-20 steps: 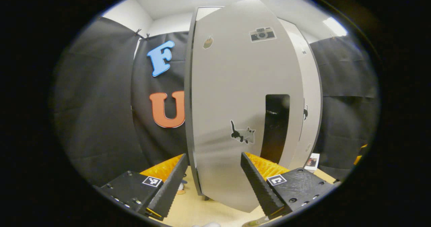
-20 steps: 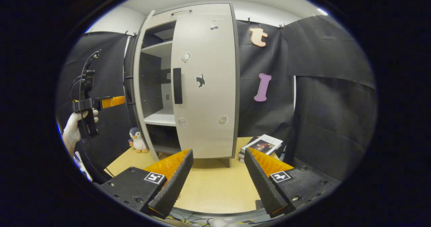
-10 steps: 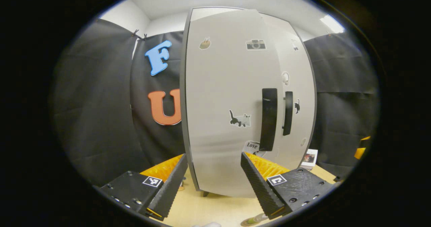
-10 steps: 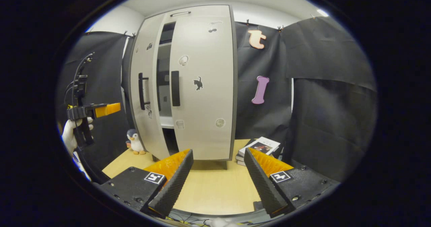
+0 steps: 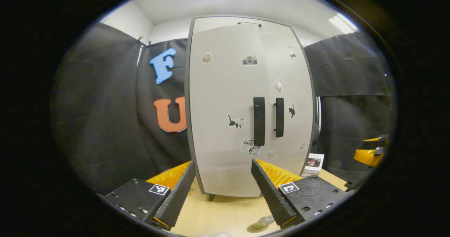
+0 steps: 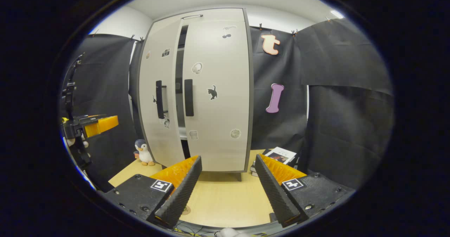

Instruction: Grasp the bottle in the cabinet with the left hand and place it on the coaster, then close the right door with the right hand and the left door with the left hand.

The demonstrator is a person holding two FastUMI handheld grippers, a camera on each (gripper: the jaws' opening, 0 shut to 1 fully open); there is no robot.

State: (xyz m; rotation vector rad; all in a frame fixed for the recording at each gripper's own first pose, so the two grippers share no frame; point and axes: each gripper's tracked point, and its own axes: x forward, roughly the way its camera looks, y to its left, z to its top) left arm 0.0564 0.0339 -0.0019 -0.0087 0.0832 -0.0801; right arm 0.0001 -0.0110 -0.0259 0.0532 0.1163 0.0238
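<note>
Bottle: the bottle (image 5: 263, 223) stands on the coaster (image 5: 254, 229) at the bottom edge of the left gripper view, on the tabletop (image 5: 225, 212) just in front of the cabinet, partly hidden behind that gripper's right finger.
Left door: the left door (image 5: 225, 107) looks flush with the cabinet front in the left gripper view; in the right gripper view a narrow dark gap (image 6: 180, 89) shows between it and the right door (image 6: 218, 89), so one of the two seems not fully home. Which one, I cannot tell.
Handles: two black vertical handles (image 5: 259, 121) sit side by side at the meeting edges, long axis upright.
Left gripper: the left gripper (image 5: 223, 194) has its jaws spread and empty, pointing straight at the left door and a little back from it; it is the nearer hand to that door.
Right gripper: the right gripper (image 6: 226, 191) also has its jaws spread and empty, facing the right door from farther off over the tabletop.
Stage: bottle placed, doors nearly closed; a last straight push forward on the gap side likely finishes it.
Around: a toy penguin (image 6: 142, 152) stands left of the cabinet, books (image 6: 277, 156) lie to its right.
</note>
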